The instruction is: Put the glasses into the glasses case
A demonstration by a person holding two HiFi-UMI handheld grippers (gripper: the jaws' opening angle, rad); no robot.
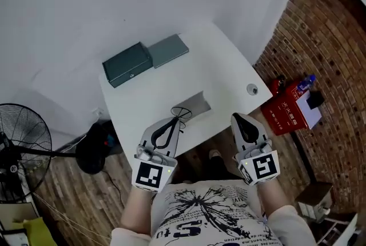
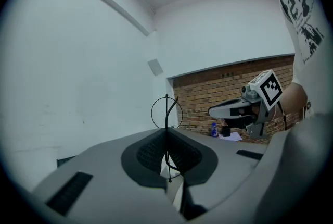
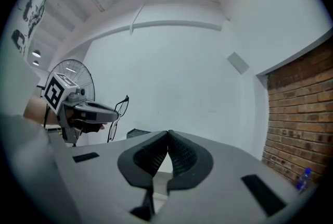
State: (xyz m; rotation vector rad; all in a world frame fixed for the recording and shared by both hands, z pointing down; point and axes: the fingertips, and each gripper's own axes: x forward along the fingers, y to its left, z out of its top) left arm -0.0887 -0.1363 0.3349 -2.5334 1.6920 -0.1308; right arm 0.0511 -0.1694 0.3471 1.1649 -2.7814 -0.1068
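Thin black wire-framed glasses [image 1: 180, 113] hang from my left gripper [image 1: 177, 120], which is shut on them above the table's near edge. In the left gripper view the round lens rim [image 2: 166, 112] stands up from the closed jaws of the left gripper [image 2: 166, 132]. The dark green glasses case [image 1: 127, 64] lies at the table's far side, with a lighter grey-green part [image 1: 168, 50] against its right end. My right gripper [image 1: 237, 118] is shut and holds nothing; its jaws meet in the right gripper [image 3: 167, 134] view, where the glasses [image 3: 121, 108] show at the left.
The white table [image 1: 229, 67] also carries a grey cloth [image 1: 195, 104] by the glasses and a small round object [image 1: 252, 89] near its right edge. A red box [image 1: 285, 111] sits on the floor to the right, a fan [image 1: 20, 136] to the left.
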